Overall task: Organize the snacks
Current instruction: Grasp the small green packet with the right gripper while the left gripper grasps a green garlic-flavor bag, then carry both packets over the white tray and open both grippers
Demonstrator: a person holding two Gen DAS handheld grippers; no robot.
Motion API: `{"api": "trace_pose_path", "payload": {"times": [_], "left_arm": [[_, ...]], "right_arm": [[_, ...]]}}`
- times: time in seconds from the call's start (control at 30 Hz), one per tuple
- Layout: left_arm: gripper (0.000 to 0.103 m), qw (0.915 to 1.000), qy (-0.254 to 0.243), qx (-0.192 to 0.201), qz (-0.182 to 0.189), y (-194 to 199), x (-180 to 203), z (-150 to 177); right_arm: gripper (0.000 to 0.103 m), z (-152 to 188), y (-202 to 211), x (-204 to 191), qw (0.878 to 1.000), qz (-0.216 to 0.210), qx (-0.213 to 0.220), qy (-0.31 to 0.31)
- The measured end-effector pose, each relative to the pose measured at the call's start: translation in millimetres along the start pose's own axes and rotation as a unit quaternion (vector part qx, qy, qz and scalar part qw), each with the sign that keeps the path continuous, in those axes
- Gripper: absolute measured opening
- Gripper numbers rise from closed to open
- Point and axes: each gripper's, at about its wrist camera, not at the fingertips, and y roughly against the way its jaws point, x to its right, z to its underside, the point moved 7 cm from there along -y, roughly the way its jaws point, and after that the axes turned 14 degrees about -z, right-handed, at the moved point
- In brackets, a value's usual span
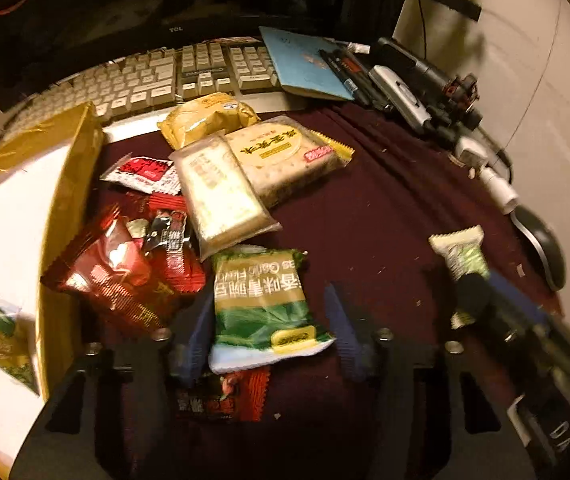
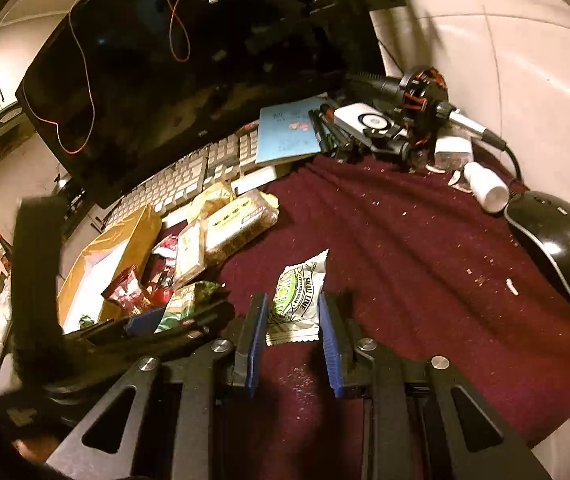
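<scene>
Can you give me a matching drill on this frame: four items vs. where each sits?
Items:
1. green garlic-pea packet
2. white lime snack packet
3. black mouse
4. blue booklet

Places:
A. on the keyboard's right end
B. between the open left tongs
C. at the right edge of the maroon cloth
D. between the open right tongs

Pairs: 1-B, 2-D, 3-C, 4-A
</scene>
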Motion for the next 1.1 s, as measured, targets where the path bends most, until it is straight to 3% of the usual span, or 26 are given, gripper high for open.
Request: {"api": "trace_pose_path", "payload": {"times": [0.07,0.17,0.4,0.5,0.63,0.83,0.97,1.1], "left_arm": [[0.042,0.9999,0.007,0.008,-0.007,2.3,-3.0,1.9],[0.036,0.9992,0.031,0.019,0.016,8.5,-10.2,1.2],[0.034,0.994,0.075,0.058,0.055,31.2,-29.3,4.5],[0.034,0.9874,0.115,0.071,0.082,48.8,-49.8,7.2],[0.034,0.9791,0.157,0.092,0.091,73.2,-79.2,9.4],[0.034,0.9655,0.226,0.119,0.055,101.1,-137.8,14.4],[0.034,0.9588,0.258,0.118,0.013,100.4,-180.0,20.6],[0.034,0.9496,0.296,0.102,0.008,88.8,-216.0,35.7]], "right_arm": [[0.026,-0.6,0.7,3.5,1.0,0.0,0.002,-0.005],[0.026,-2.3,0.7,6.8,1.0,-0.002,0.001,-0.011],[0.026,-5.6,1.0,-3.4,1.0,-0.018,0.009,-0.01],[0.026,-9.6,1.7,-14.9,0.999,-0.03,0.017,-0.003],[0.026,-17.3,1.4,-39.6,0.998,-0.055,0.028,0.014],[0.026,-16.4,-16.3,-91.7,0.993,-0.103,0.011,0.056],[0.027,-6.1,-45.6,-137.1,0.984,-0.137,-0.052,0.098],[0.026,3.2,-68.2,-173.7,0.974,-0.169,-0.086,0.12]]}}
